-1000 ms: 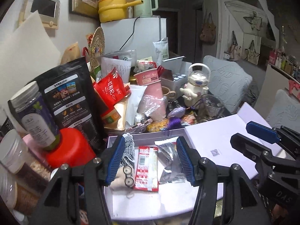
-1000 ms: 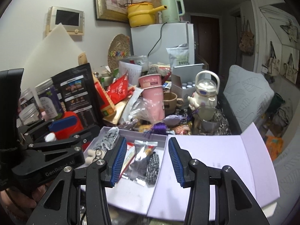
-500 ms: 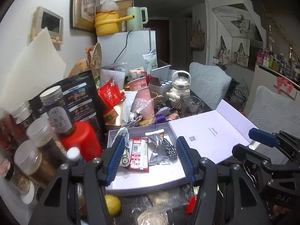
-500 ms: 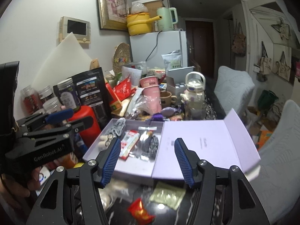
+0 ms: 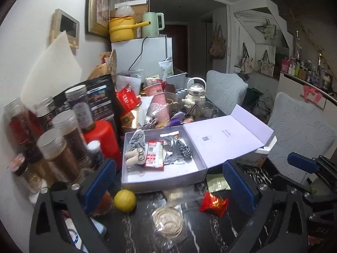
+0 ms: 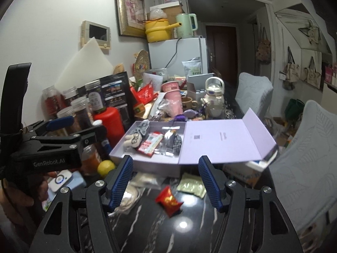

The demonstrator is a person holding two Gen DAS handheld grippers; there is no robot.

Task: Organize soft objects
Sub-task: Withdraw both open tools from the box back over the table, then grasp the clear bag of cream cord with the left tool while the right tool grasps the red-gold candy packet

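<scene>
Judging from how things lie, the likeliest slip is a sweep into the clutter: the left gripper [image 5: 168, 181] stands with its fingers spread as wide as they go, having just been opening with nothing between them, and its left finger [image 5: 99, 183] sits just beside the tall jars [image 5: 61, 147] and the red canister [image 5: 103, 139]. A reach forward from there could knock a jar over. The right gripper [image 6: 166, 181] is also apart, about half spread and empty, its jaws likewise having just been opening; below it lie the red candy wrapper [image 6: 168, 200] and a green packet [image 6: 191, 186] on the dark marbled bench [image 6: 183, 227], both thin and flat, so a pinch could skid off the glossy top.

The lavender box [image 5: 160, 181] stands open near the middle of the bench, its lid [image 5: 227, 137] folded out to the right over the edge, where a bump might tip the whole thing. Inside lie the soft things: a plush doll [image 5: 134, 156] at the left, its long axis running from near edge to far edge with the houndstooth cloth end pointing away, a red sachet [image 5: 155, 154] lying parallel beside it, then foil packets [image 5: 172, 154] and a checked pouch [image 5: 184, 148] slanting slightly rightward. A coiled cord bundle [image 5: 167, 223] and a lemon [image 5: 124, 200] lie outside the box, just in front.
</scene>
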